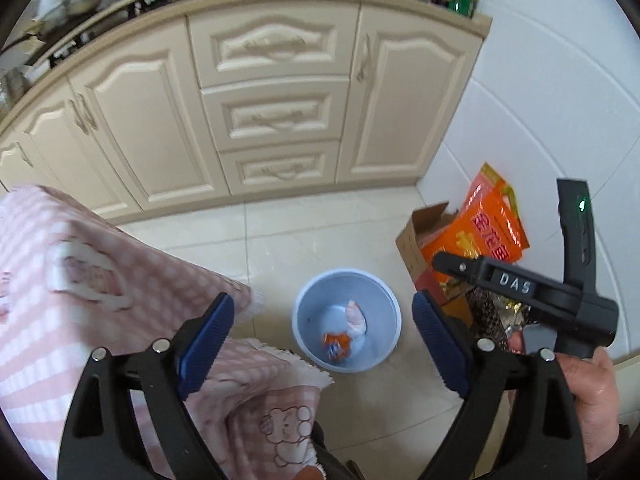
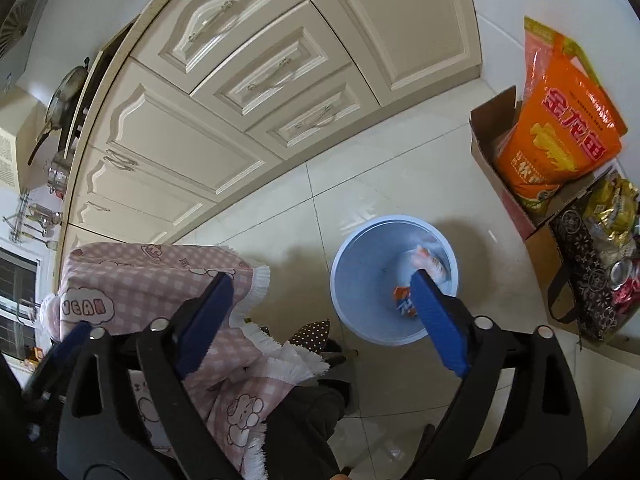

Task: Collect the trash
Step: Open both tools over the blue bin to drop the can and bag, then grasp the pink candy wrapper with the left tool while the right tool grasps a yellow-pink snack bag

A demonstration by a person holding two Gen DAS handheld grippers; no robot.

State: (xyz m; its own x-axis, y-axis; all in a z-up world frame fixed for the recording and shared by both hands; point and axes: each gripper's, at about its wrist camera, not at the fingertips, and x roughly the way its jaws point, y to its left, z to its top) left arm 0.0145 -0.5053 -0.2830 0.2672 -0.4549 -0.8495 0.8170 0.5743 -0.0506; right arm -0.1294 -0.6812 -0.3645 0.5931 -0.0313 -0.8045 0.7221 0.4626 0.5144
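Left wrist view shows the left gripper [image 1: 324, 334] gaping wide and empty above the blue bin [image 1: 346, 319] on the floor, wrappers [image 1: 347, 338] inside, while the right gripper [image 2: 322, 322] likewise stands spread, holding nothing.

Each gripper is built of matte black plastic arms with triangular cut-outs and silver round screws at the joints. The left gripper [image 1: 324, 332] and the right gripper [image 2: 320, 320] are fitted with ribbed blue pads [image 1: 208, 336]. In the left view, white letters "DAS" and a small green light are seen on the right gripper's black body. A dark sleeve [image 1: 616, 448] is worn.
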